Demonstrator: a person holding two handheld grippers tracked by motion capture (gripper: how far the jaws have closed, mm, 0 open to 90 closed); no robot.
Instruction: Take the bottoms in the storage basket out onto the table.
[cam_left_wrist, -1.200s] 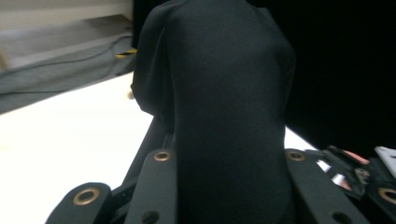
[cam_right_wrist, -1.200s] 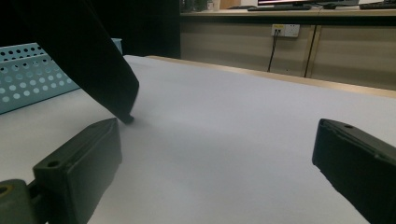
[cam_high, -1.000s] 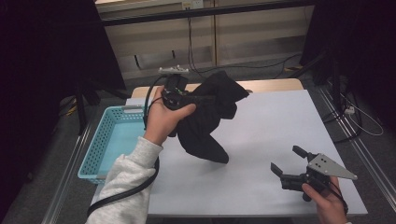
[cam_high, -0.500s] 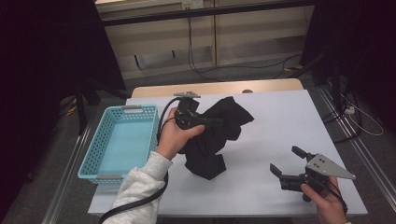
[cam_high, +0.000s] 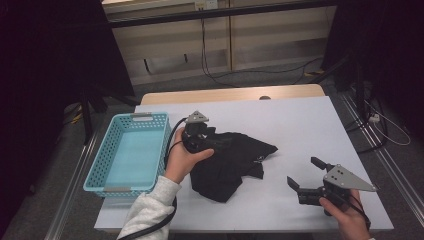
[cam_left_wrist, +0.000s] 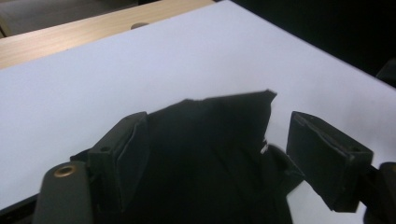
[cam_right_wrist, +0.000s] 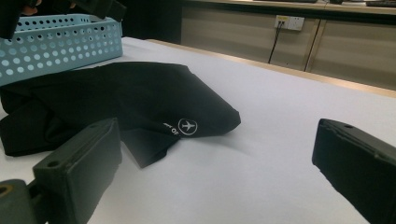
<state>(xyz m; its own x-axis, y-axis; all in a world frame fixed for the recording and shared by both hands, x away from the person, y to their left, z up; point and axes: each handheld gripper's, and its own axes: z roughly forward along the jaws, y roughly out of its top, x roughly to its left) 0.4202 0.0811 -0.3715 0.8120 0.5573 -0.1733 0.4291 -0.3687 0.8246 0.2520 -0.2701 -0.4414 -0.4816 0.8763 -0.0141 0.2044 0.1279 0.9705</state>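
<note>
Crumpled black cloth garment (cam_high: 231, 162) sits mid-table on the white tabletop (cam_high: 310, 130), light blue perforated plastic basket (cam_high: 127, 152) just left of it. Tiny white airplane-in-a-circle logo (cam_right_wrist: 187, 125) on it, nearby lettering unreadable. Left gripper (cam_left_wrist: 219, 154) gapes wide over the fabric; right gripper (cam_high: 304, 174) spread wide, near right, well apart.

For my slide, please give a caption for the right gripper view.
Open jaws of the right gripper face a crumpled black garment on the white table, blue basket behind.
</note>
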